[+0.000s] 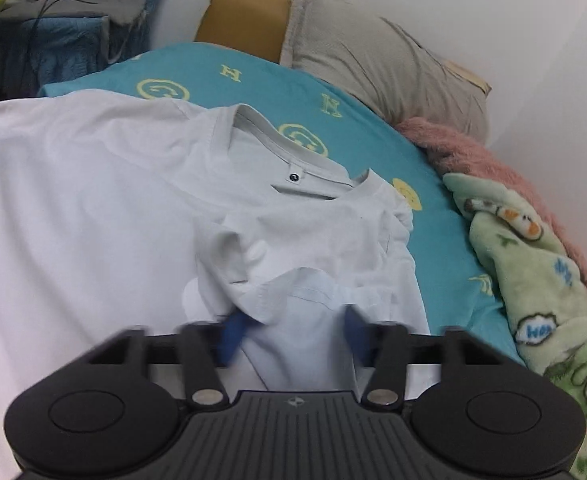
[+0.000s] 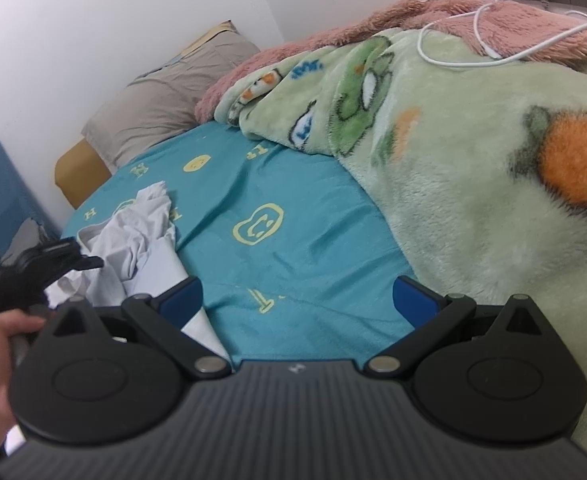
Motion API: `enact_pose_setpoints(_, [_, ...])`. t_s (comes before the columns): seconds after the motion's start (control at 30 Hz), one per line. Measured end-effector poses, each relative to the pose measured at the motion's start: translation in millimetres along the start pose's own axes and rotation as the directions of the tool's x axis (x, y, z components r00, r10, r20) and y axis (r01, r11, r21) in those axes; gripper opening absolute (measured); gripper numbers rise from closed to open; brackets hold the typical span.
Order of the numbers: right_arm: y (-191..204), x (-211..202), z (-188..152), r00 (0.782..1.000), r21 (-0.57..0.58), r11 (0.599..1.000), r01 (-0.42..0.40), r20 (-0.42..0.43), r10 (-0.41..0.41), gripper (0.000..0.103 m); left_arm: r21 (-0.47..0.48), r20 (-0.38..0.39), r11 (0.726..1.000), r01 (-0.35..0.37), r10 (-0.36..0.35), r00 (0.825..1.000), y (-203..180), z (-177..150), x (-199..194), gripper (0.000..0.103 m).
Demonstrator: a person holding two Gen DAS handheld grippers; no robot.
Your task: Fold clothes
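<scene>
Item: white T-shirt [image 1: 93, 200] on bed, collar toward grey pillow [image 1: 373, 60] | Left claw [image 1: 293, 320]: part-open around bunched sleeve (pads blurred) | Right claw [image 2: 297, 300]: open, empty | Advice: you should pinch one layer, then pull flat.

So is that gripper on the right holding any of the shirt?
No, the right gripper stands wide open over bare teal sheet, with the white T-shirt off to its side.
</scene>
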State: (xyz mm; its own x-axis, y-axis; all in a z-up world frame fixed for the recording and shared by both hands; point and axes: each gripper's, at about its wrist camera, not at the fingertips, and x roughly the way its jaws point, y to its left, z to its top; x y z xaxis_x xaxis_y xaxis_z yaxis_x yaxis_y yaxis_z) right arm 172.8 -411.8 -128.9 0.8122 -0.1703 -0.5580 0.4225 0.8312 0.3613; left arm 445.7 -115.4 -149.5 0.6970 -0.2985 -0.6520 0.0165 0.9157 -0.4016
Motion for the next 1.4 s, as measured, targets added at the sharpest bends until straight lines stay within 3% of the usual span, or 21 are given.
enact_pose_setpoints(0.03, [1,0,0,1.0,-0.003,1.0,0.0,0.001,0.0,0.103,0.014,0.001,1.0,0.011,-0.011,1.0,-3,2,2,0.013])
enact_pose_setpoints(0.1, [0,0,0,1.0,-0.002,1.0,0.0,0.002,0.0,0.103,0.05,0.038,0.996,0.071,-0.073,0.997,-8,9,-2,0.009])
enact_pose_setpoints(0.17, [-1,0,0,1.0,0.004,1.0,0.0,0.0,0.0,0.103,0.101,0.106,0.981,0.165,-0.176,0.979,-12,21,-12,0.008])
enact_pose_setpoints(0.3, [-2,1,0,1.0,0.012,1.0,-0.002,-0.003,0.002,0.103,0.118,0.146,0.982,0.146,-0.162,0.976,-4,30,-24,0.008])
enact_pose_setpoints(0.37, [-1,2,0,1.0,0.008,1.0,-0.007,-0.005,0.007,0.103,0.128,0.115,0.992,-0.011,-0.004,0.993,5,25,-18,0.01])
enact_pose_setpoints(0.4, [-1,1,0,1.0,0.005,1.0,-0.009,-0.006,0.009,0.103,0.146,0.11,0.988,-0.059,0.043,0.993,10,19,-14,0.013])
enact_pose_setpoints(0.43, [0,1,0,1.0,0.002,1.0,-0.012,-0.006,0.012,0.103,0.134,0.102,0.989,-0.06,0.047,0.994,14,16,-13,0.019])
enact_pose_setpoints(0.5, [2,-1,-1,1.0,-0.006,1.0,-0.013,-0.003,0.013,0.103,0.109,0.086,0.992,-0.06,0.051,0.995,21,9,-11,0.021])
enact_pose_setpoints(0.57, [3,-2,-2,1.0,-0.015,1.0,-0.014,-0.003,0.013,0.103,0.072,0.093,0.996,-0.05,0.043,0.995,24,3,-15,0.05])
enact_pose_setpoints(0.6, [3,-2,-2,1.0,-0.019,1.0,-0.015,-0.003,0.015,0.103,0.047,0.109,0.998,-0.038,0.033,0.993,24,0,-20,0.056])
enact_pose_setpoints(0.7, [6,-4,-3,1.0,-0.029,0.999,-0.015,0.001,0.015,0.103,0.114,0.18,0.993,-0.042,0.021,0.983,6,-6,-38,0.069])
enact_pose_setpoints(0.77, [8,-4,-3,1.0,-0.037,0.999,-0.015,0.001,0.016,0.103,0.162,0.15,0.986,-0.047,0.022,0.988,-9,-11,-33,0.073])
enact_pose_setpoints(0.9, [13,-1,-8,1.0,-0.061,0.998,-0.024,-0.01,0.024,0.103,0.229,0.062,0.97,-0.084,0.072,0.996,-32,-20,-8,0.069])
enact_pose_setpoints(0.93, [14,0,-10,0.999,-0.07,0.997,-0.033,-0.014,0.032,0.103,0.235,0.046,0.966,-0.103,0.095,0.994,-33,-20,-1,0.052])
enact_pose_setpoints(0.97, [17,-1,-12,0.999,-0.078,0.996,-0.043,-0.016,0.042,0.103,0.242,0.03,0.963,-0.122,0.118,0.993,-34,-20,6,0.02])
enact_pose_setpoints(1.0, [19,-1,-14,0.999,-0.089,0.995,-0.053,-0.016,0.052,0.103,0.249,0.015,0.958,-0.141,0.141,0.99,-35,-21,13,0.007])
enact_pose_setpoints(1.03, [22,-1,-15,0.998,-0.103,0.993,-0.062,-0.014,0.061,0.103,0.244,0.05,0.956,-0.162,0.155,0.987,-34,-17,9,0.005])
enact_pose_setpoints(1.1, [29,-2,-18,0.997,-0.133,0.988,-0.078,-0.007,0.078,0.103,0.231,0.123,0.951,-0.205,0.18,0.976,-30,-11,1,0.005])
enact_pose_setpoints(1.2, [37,-2,-22,0.995,-0.165,0.981,-0.101,-0.012,0.101,0.103,0.293,0.17,0.908,-0.301,0.26,0.95,-27,-14,3,0.005])
enact_pose_setpoints(1.3, [41,-2,-26,0.992,-0.183,0.975,-0.124,-0.028,0.121,0.103,0.241,0.103,0.94,-0.242,0.224,0.969,-11,-14,-3,0.013])
enact_pose_setpoints(1.4, [44,-5,-30,0.988,-0.209,0.966,-0.155,-0.04,0.15,0.103,0.208,0.081,0.959,-0.195,0.182,0.98,-1,-12,-27,0.035])
